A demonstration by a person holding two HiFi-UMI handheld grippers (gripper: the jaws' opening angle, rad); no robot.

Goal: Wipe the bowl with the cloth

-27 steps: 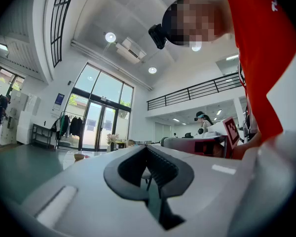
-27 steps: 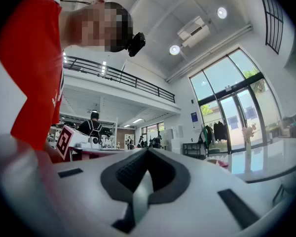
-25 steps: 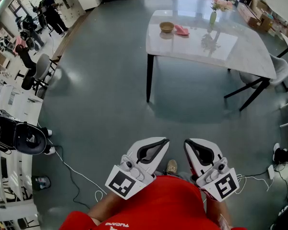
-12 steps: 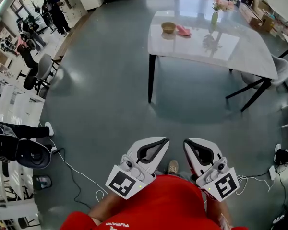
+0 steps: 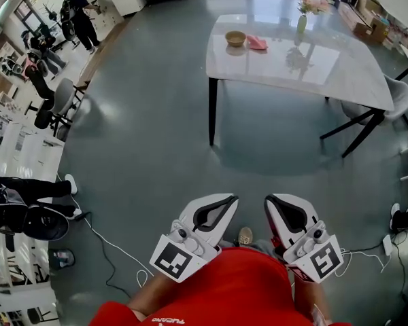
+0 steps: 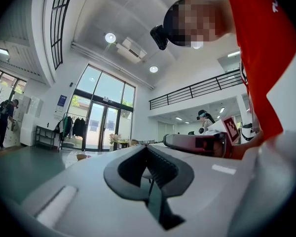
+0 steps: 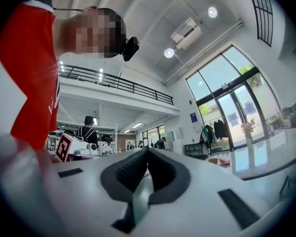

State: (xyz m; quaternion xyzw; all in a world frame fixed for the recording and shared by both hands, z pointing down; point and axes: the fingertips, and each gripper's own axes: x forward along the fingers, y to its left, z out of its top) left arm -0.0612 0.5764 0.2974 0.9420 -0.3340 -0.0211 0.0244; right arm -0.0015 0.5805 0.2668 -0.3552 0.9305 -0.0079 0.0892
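A tan bowl (image 5: 235, 38) and a pink cloth (image 5: 257, 43) lie side by side at the far end of a white marble table (image 5: 313, 66), well away across the grey floor. Low in the head view, close to my red shirt, my left gripper (image 5: 233, 200) and right gripper (image 5: 269, 200) are both shut with nothing in them. Past the closed left gripper (image 6: 147, 149) in its own view, the bowl (image 6: 82, 156) shows small and distant. In the right gripper view the cloth (image 7: 221, 162) lies beyond the closed right gripper (image 7: 148, 149).
A vase of pink flowers (image 5: 302, 19) stands on the table near the cloth. Chairs (image 5: 394, 100) sit at the table's right side. Cables (image 5: 109, 250) trail over the floor at lower left. People (image 5: 78, 12) and office chairs (image 5: 51, 100) are at the far left.
My right gripper has rolled a little and sits slightly further right. People at the far left have shifted. The left gripper, bowl and cloth are as before.
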